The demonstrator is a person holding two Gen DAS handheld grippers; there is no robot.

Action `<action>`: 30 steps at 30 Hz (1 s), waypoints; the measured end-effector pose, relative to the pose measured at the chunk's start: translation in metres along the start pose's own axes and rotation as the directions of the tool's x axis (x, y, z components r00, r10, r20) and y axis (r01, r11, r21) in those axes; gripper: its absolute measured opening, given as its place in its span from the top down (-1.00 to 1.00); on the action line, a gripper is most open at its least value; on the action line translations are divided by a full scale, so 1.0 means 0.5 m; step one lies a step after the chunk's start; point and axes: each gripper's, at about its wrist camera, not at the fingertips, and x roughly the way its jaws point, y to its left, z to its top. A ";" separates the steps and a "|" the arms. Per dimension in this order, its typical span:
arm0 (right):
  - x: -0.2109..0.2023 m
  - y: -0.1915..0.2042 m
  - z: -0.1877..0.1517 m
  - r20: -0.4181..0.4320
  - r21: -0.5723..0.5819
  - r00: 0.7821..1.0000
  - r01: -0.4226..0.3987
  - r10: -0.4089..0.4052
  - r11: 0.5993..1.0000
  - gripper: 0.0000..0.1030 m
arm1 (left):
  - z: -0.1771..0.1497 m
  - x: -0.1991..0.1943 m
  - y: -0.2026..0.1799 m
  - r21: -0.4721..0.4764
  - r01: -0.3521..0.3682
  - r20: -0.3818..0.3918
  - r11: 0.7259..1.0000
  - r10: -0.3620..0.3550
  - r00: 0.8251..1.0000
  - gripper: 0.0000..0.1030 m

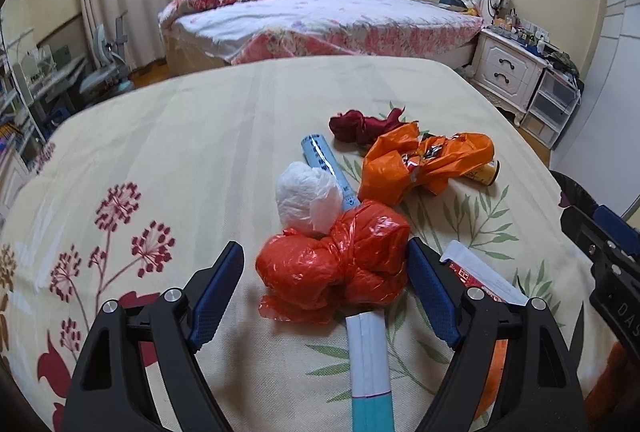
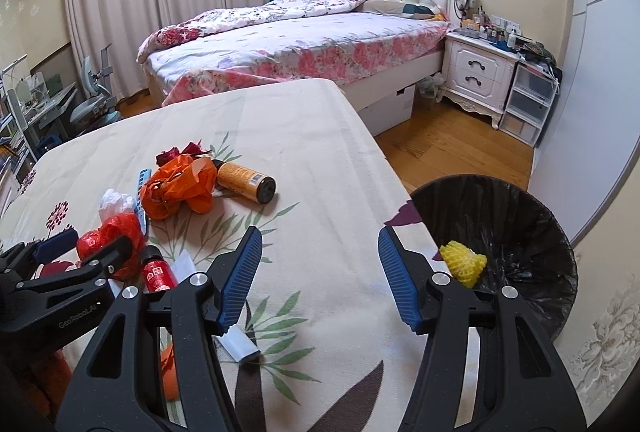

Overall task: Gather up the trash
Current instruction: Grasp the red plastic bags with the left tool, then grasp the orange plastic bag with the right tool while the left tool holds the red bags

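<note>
Trash lies on a table with a floral cloth (image 1: 160, 135). My left gripper (image 1: 326, 256) is open with its fingers on either side of a crumpled red plastic bag (image 1: 336, 264). Behind the bag lie a white plastic wad (image 1: 306, 197), a blue tube (image 1: 324, 159), an orange bag (image 1: 420, 163), a dark red wrapper (image 1: 360, 125) and a yellow can (image 2: 248, 181). My right gripper (image 2: 320, 256) is open and empty over the table's right edge, beside a bin with a black liner (image 2: 520, 216) that holds a yellow foam net (image 2: 464, 260).
A white and teal tube (image 1: 368, 360) lies under the left gripper, and a red bottle (image 2: 158, 272) and a white packet (image 1: 484, 272) lie to its right. A bed (image 2: 300, 43), a nightstand (image 2: 476, 71) and a wooden floor (image 2: 452, 139) lie beyond the table.
</note>
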 end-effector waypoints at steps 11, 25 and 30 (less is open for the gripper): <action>0.008 0.014 0.001 -0.009 -0.011 1.000 -0.014 0.014 1.000 -0.15 | -0.009 -0.023 0.020 -0.012 0.050 0.019 0.999 -0.050 0.999 -0.30; 0.010 0.068 0.013 -0.001 -0.056 0.999 -0.052 0.052 0.997 -0.15 | -0.003 -0.080 0.072 -0.027 0.057 0.069 0.998 -0.055 0.996 -0.30; 0.013 0.099 0.026 0.002 -0.076 0.998 -0.070 0.070 0.995 -0.19 | 0.001 -0.092 0.118 -0.062 0.024 0.092 0.998 -0.018 0.996 -0.30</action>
